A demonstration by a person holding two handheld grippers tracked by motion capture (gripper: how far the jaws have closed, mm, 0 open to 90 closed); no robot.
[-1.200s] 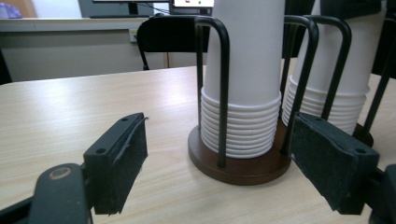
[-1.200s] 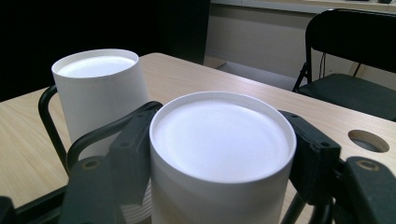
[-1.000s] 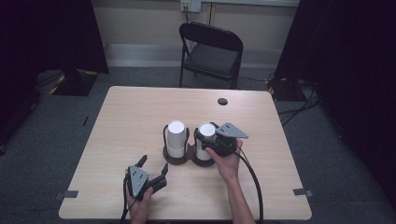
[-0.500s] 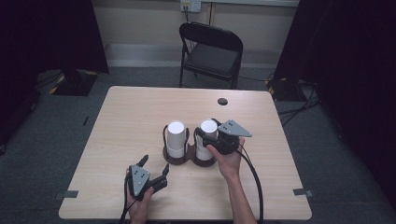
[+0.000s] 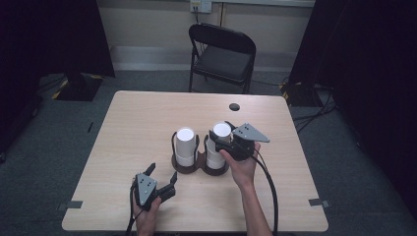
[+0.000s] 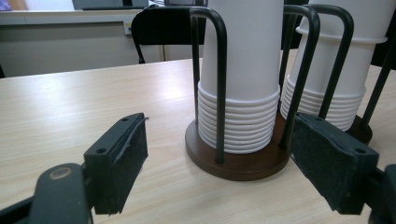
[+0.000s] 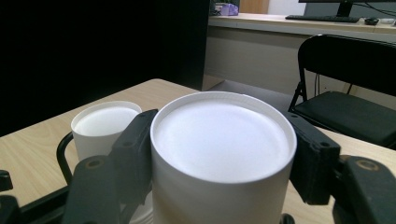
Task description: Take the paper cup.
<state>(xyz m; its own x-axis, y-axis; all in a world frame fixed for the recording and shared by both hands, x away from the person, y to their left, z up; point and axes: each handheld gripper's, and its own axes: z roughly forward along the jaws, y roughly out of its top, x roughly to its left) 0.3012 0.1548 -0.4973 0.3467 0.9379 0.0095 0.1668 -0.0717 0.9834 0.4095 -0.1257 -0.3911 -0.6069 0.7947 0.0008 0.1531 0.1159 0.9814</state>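
On the wooden tabletop (image 5: 128,128) stand two stacks of upside-down white paper cups, each in a dark round-based holder with black wire loops, touching side by side near the middle. The right gripper (image 5: 227,142) is clamped on the top cup of the right stack (image 5: 221,132); in the right gripper view its two black jaws press against both sides of that cup (image 7: 223,140), just below the rim of its upturned bottom. The left stack (image 5: 185,143) stands free beside it, its upturned bottom showing at the left of the right gripper view (image 7: 105,122). The left gripper (image 5: 161,180) rests low near the front edge of the tabletop, jaws spread wide and holding nothing, aimed at the holder's brown base (image 6: 236,161). Behind the tabletop stands a black folding chair (image 5: 222,54).
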